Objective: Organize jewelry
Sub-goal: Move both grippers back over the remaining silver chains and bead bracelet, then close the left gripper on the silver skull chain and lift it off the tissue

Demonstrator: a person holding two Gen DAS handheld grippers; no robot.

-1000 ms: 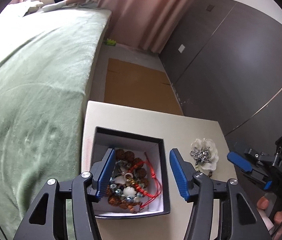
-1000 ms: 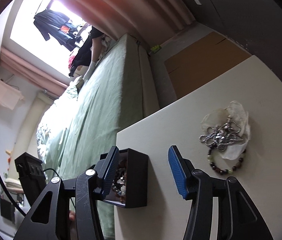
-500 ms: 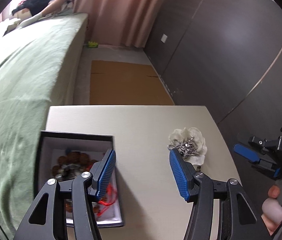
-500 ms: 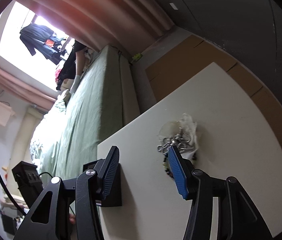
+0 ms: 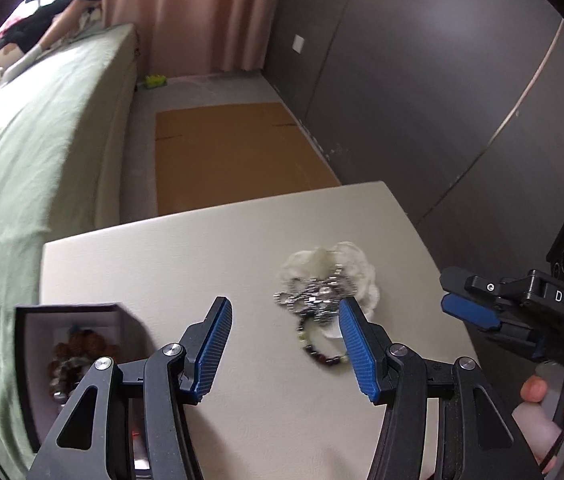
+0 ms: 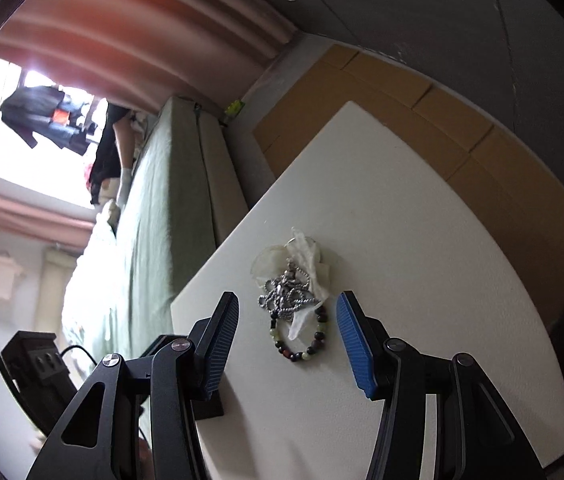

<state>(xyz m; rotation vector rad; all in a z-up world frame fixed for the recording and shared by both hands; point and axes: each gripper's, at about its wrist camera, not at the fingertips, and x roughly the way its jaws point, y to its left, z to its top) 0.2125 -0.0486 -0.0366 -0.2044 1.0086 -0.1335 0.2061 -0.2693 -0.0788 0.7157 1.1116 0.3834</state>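
Observation:
A pile of jewelry lies on the cream table [image 5: 186, 264]: a white fabric flower [image 5: 334, 268], a silver chain [image 5: 314, 300] on it, and a bead bracelet [image 5: 322, 354] in front. The same chain [image 6: 288, 300] and bracelet [image 6: 302, 344] show in the right wrist view. A black jewelry box [image 5: 70, 344] with beads inside stands at the table's left front. My left gripper [image 5: 284, 344] is open and empty, above the table just left of the pile. My right gripper [image 6: 286, 344] is open and empty, its fingers on either side of the bracelet; it also shows in the left wrist view [image 5: 468, 314].
A green bed [image 5: 22, 168] runs along the table's left side. Brown cardboard [image 5: 234, 152] lies on the floor beyond the table's far edge. A dark wall [image 5: 422, 100] stands to the right. Pink curtains [image 5: 186, 12] hang at the back.
My left gripper has swung right, from over the jewelry box to beside the pile. My right gripper has moved in toward the pile, which now sits between its fingers.

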